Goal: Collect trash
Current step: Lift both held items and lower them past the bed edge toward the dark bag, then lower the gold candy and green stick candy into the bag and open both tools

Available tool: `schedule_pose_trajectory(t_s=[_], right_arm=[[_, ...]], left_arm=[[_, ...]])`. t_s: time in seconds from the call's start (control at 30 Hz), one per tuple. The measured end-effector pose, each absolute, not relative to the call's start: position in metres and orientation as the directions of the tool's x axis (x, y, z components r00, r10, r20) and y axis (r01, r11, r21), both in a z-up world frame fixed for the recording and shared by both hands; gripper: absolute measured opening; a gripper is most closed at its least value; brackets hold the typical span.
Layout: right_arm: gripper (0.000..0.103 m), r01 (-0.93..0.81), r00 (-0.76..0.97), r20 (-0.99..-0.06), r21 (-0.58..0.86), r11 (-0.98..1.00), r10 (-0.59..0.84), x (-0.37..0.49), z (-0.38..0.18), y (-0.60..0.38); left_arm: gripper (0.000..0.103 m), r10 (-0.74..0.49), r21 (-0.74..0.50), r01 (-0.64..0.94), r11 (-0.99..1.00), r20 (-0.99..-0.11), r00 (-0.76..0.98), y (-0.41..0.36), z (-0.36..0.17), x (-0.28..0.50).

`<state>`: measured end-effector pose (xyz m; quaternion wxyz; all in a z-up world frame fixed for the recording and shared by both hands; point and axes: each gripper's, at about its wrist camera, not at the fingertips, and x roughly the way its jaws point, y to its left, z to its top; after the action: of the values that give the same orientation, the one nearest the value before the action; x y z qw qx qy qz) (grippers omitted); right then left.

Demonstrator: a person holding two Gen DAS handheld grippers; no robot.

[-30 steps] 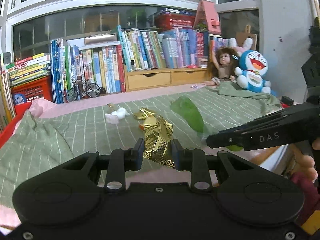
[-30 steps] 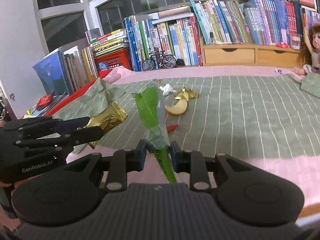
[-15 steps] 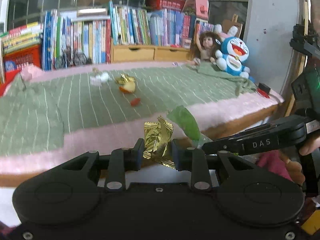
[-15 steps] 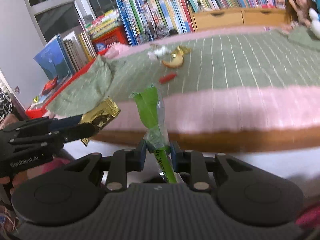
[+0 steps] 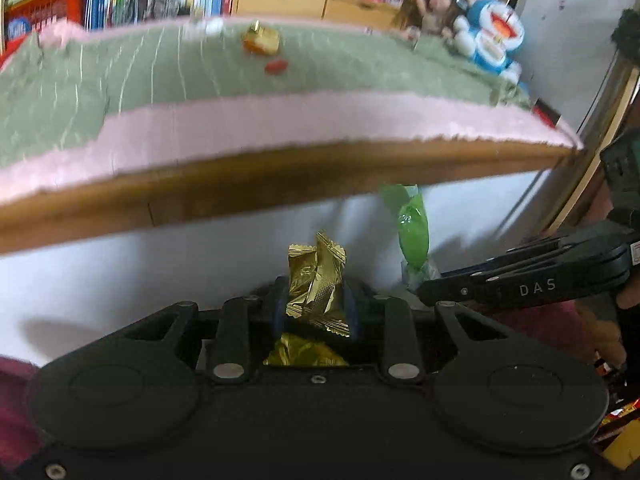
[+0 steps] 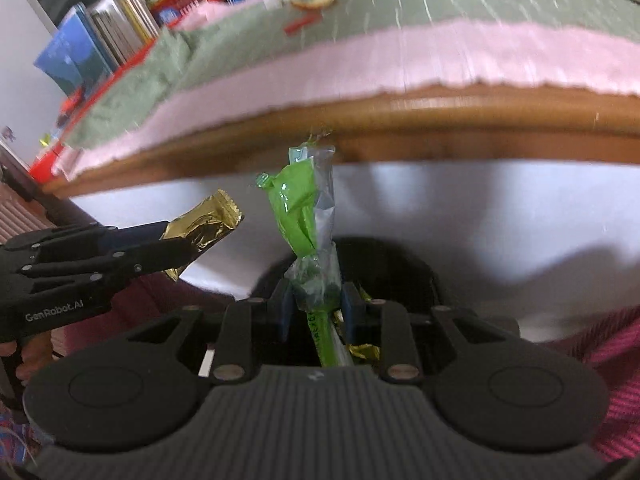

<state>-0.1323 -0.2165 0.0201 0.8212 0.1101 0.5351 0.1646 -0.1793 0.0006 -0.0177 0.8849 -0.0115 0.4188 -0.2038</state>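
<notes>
Left gripper: our jaws clamped on the gold wrapper, mid-body; top half sticks up past the pads, crumpled.
Right gripper: clamped on the green wrapper at its twisted neck; long green/clear tail stands up above the jaws.
Where the trash is: both pieces in our grips, held off the front of the bed, below its wooden edge, white panel behind. They sit side by side, near but apart.
Bin: dark round opening under the right gripper, prob. the bin; more gold foil shows thru the gaps in both grippers, so likely some trash in there already.
Still on bed: yellow/orange scrap, small red bit, white crumple on the green blanket. Not yet collected.
Risk 1: green one is pinched on thin slick film, so it could slip out early and land on the floor, not in the bin.
Risk 2: light foil may cling to a pad on release; it then rides back w/ us.
Risk 3: grippers close together, so a sideways nudge could knock one wrapper loose.
Vs 1 s ago: we were level w/ the bed top then, books and window in view; now we've dropped below the edge and tipped downward. Grips unchanged, same 2 wrappers.
</notes>
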Motion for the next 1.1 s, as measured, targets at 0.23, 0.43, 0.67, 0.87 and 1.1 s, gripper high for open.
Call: schedule_pose_trajectory(t_s=[0.23, 0.43, 0.67, 0.87, 1.1], right_arm=[[0.032, -0.088, 0.307, -0.871, 0.375, 0.923, 0.383, -0.124, -0.005, -0.219], [0.033, -0.016, 0.226, -0.898, 0.384, 0.923, 0.377, -0.103, -0.041, -0.217], [0.033, 0.006, 0.172, -0.923, 0.350, 0.937, 0.344, -0.097, -0.071, -0.210], [0.033, 0.036, 0.141, -0.932, 0.341, 0.939, 0.333, -0.088, -0.088, -0.210], [0.033, 0.055, 0.119, -0.938, 0.335, 0.941, 0.327, -0.082, -0.097, -0.214]], left_arm=[[0.027, -0.333, -0.181, 0.323, 0.929, -0.789, 0.516, -0.003, -0.051, -0.166], [0.027, -0.290, -0.169, 0.284, 0.944, -0.836, 0.467, -0.011, -0.094, -0.146], [0.027, -0.244, -0.146, 0.260, 0.955, -0.884, 0.399, -0.022, -0.134, -0.130], [0.027, -0.212, -0.130, 0.236, 0.963, -0.906, 0.367, -0.026, -0.153, -0.120], [0.028, -0.195, -0.120, 0.231, 0.966, -0.921, 0.338, -0.029, -0.163, -0.115]])
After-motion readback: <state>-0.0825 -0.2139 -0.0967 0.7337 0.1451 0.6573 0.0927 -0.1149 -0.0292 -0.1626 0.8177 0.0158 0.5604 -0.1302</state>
